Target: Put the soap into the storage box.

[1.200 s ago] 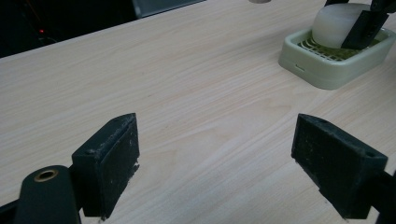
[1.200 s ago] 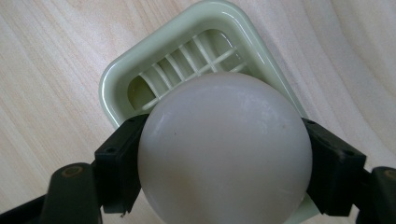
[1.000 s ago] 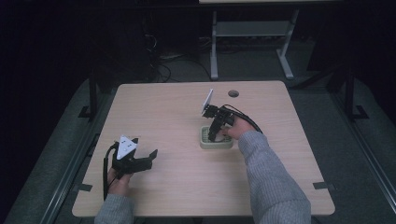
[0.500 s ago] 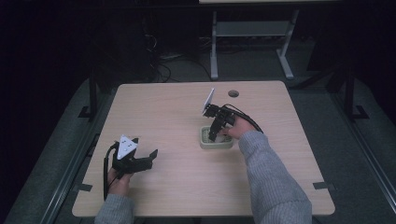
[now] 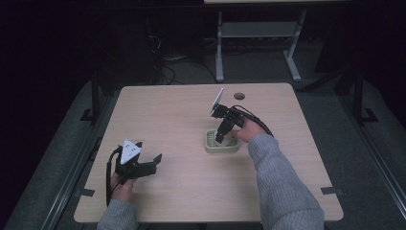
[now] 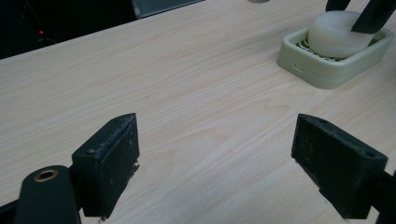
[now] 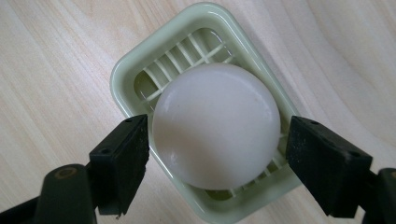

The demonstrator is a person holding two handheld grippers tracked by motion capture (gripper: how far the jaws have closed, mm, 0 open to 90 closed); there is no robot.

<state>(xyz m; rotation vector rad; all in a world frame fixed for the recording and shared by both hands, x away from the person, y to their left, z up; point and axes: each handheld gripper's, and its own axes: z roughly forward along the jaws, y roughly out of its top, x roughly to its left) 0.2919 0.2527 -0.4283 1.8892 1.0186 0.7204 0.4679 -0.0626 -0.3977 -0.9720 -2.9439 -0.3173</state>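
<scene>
A round white bar of soap (image 7: 216,125) lies in a pale green soap dish (image 7: 140,65) with a slatted floor, a little right of the middle of the worktop (image 5: 182,110). The slats probably let water drain, and the raised rim keeps the bar from sliding out. The right gripper (image 5: 221,139) hangs directly over the dish, pointing steeply down. Its jaws stand apart, one on each side of the soap at its widest part. The left one looks just beside the bar's edge and the right one has a small gap, so nothing is clamped. This straddling pose suits closing on the bar from both sides, or having just let it go; which of the two cannot be told.

The left gripper (image 5: 143,165) rests low at the near left of the worktop, well apart from the dish, with its jaws wide apart and holding nothing. In its own view the dish (image 6: 334,65) and soap (image 6: 334,35) sit at the far right, with bare wood between.

The dish rim sits close to the soap on the jaw sides, so the jaws have little room to go lower. The smooth, domed bar may slip if squeezed high up. A small round hole (image 5: 239,96) lies at the far edge, clear of everything.
</scene>
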